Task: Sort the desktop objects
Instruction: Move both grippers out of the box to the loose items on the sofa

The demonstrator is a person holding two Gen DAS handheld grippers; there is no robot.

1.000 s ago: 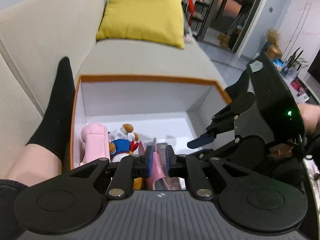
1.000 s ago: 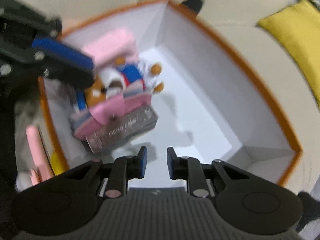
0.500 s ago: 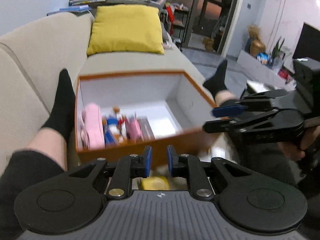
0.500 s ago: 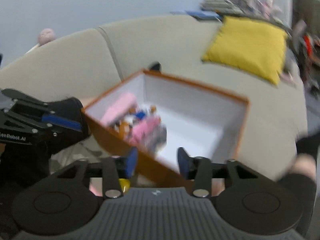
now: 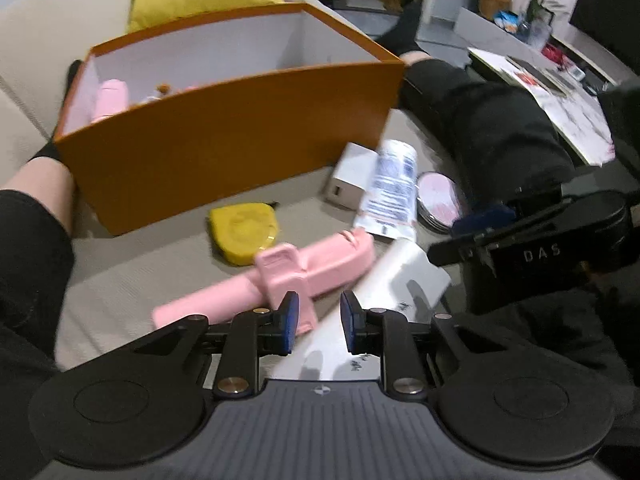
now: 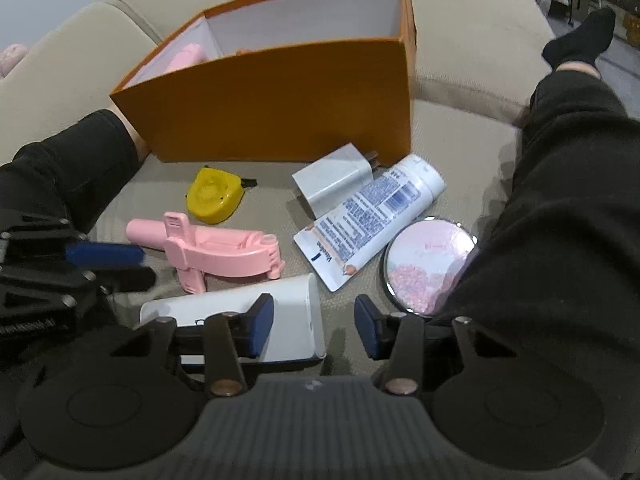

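On the sofa seat [image 6: 460,80], between the person's legs, six loose things lie in front of one orange box [image 6: 280,96]: one white flat box [image 6: 292,320], one pink plastic tool [image 6: 216,254], one yellow tape measure [image 6: 212,196], one white charger [image 6: 332,178], one lotion tube [image 6: 372,220] and one round mirror [image 6: 428,264]. Right hand-held gripper [image 6: 314,330] hovers over the flat box's right end, jaws apart and closing, gripping nothing. Left hand-held gripper [image 5: 318,322] hangs above the pink tool [image 5: 280,276] and the flat box [image 5: 396,276], jaws opening and empty. Inside the orange box [image 5: 224,136] a pink object [image 5: 110,98] leans in the left corner.
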